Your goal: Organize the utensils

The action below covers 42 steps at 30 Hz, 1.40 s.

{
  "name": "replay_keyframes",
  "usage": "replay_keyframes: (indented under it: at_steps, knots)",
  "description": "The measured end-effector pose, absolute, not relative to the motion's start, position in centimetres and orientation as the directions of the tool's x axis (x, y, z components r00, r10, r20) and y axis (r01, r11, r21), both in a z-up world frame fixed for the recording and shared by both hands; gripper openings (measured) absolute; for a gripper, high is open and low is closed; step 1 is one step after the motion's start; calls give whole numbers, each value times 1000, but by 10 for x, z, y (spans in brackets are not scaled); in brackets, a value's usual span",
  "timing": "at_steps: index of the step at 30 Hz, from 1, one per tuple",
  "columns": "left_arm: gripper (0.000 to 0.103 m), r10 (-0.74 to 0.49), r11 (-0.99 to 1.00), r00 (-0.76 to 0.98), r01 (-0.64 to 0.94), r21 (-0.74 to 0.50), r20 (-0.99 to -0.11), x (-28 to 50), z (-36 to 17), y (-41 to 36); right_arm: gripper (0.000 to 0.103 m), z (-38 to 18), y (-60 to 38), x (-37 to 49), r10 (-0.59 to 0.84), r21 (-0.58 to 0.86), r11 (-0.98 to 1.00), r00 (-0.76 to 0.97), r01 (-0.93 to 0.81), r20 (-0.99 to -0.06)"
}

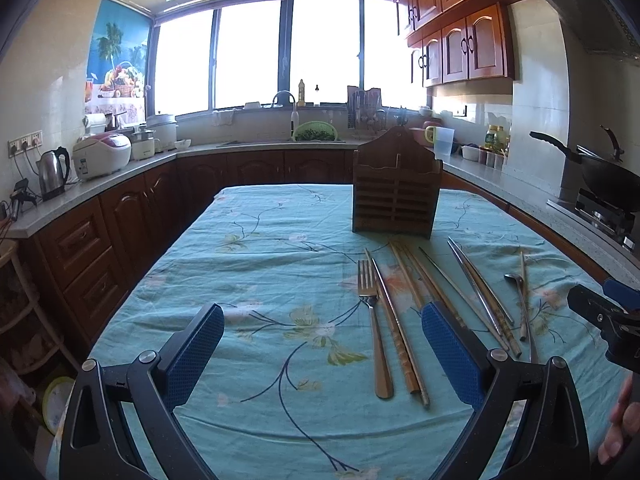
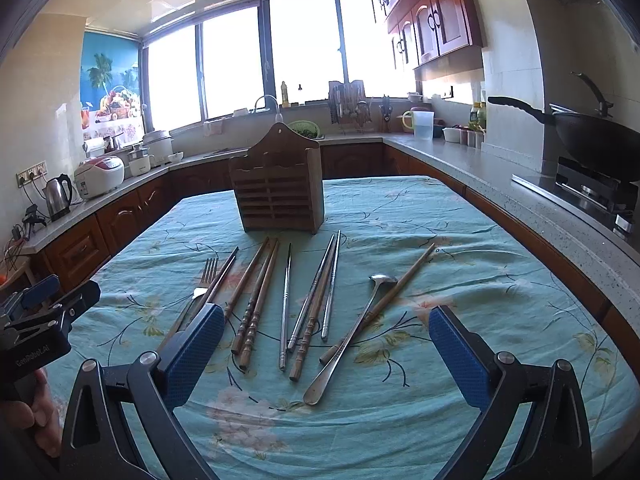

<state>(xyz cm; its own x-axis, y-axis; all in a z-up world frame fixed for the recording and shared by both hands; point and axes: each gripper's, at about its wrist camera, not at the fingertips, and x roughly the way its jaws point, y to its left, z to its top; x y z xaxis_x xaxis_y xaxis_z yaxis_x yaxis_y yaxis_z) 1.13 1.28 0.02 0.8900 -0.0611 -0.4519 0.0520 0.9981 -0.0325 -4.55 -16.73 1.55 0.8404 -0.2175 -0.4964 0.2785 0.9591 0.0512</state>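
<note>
On the cloth-covered counter (image 2: pixel 440 216), utensils lie loose before the wooden holder (image 2: pixel 280 188); left claw (image 1: pixel 322 354) and right claw (image 2: pixel 326 354) both released. Sorting not begun; next, grasp one piece.

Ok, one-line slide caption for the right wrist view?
Open right gripper over chopsticks, fork and spoon; holder behind.

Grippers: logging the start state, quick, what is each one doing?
Left gripper: open, holding nothing.
Right gripper: open, holding nothing.
</note>
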Motion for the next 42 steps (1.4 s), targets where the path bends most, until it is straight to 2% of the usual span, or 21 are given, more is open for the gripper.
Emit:
replay_keyframes:
  at_steps: [3, 6, 13, 14, 17, 24, 32, 36, 38, 39, 40, 42]
  knots:
    - [99, -78, 997, 868, 58, -56, -491, 25, 2, 18, 102, 15, -173, -39, -196, 72, 960, 832, 271, -519]
    - [95, -101, 994, 844, 69, -80, -527, 42, 5, 22, 93, 12, -182, -30, -173, 96, 959, 817, 268, -551]
    - [69, -163, 986, 762, 135, -93, -626, 98, 11, 24, 59, -1, -210, 2, -114, 160, 947, 757, 279, -643]
    - [67, -172, 985, 749, 144, -96, -640, 106, 11, 24, 52, -3, -215, 7, -112, 166, 944, 748, 287, -654]
    - [64, -189, 981, 718, 169, -95, -670, 128, 13, 24, 39, -9, -229, 23, -97, 189, 933, 719, 307, -689]
    - [62, -215, 970, 644, 230, -82, -735, 177, 5, 23, 29, -27, -249, 51, -67, 208, 918, 647, 339, -759]
    - [56, -238, 952, 590, 300, -65, -772, 220, -3, 14, 18, -35, -256, 71, -40, 213, 917, 609, 337, -792]
    - [41, -269, 938, 548, 336, -86, -792, 237, -14, 2, 13, -43, -259, 79, -16, 229, 913, 589, 339, -808]
    - [39, -309, 929, 536, 348, -128, -785, 241, -17, 4, 13, -42, -261, 80, -9, 237, 911, 589, 339, -808]
    - [34, -332, 923, 529, 354, -152, -781, 243, -17, 5, 13, -42, -263, 81, -1, 245, 909, 587, 338, -809]
    - [23, -348, 918, 525, 358, -170, -777, 244, -17, 6, 8, -42, -264, 83, 9, 254, 907, 588, 336, -809]
    - [20, -372, 910, 516, 365, -196, -772, 249, -19, 9, 4, -43, -267, 84, 41, 287, 900, 591, 328, -806]
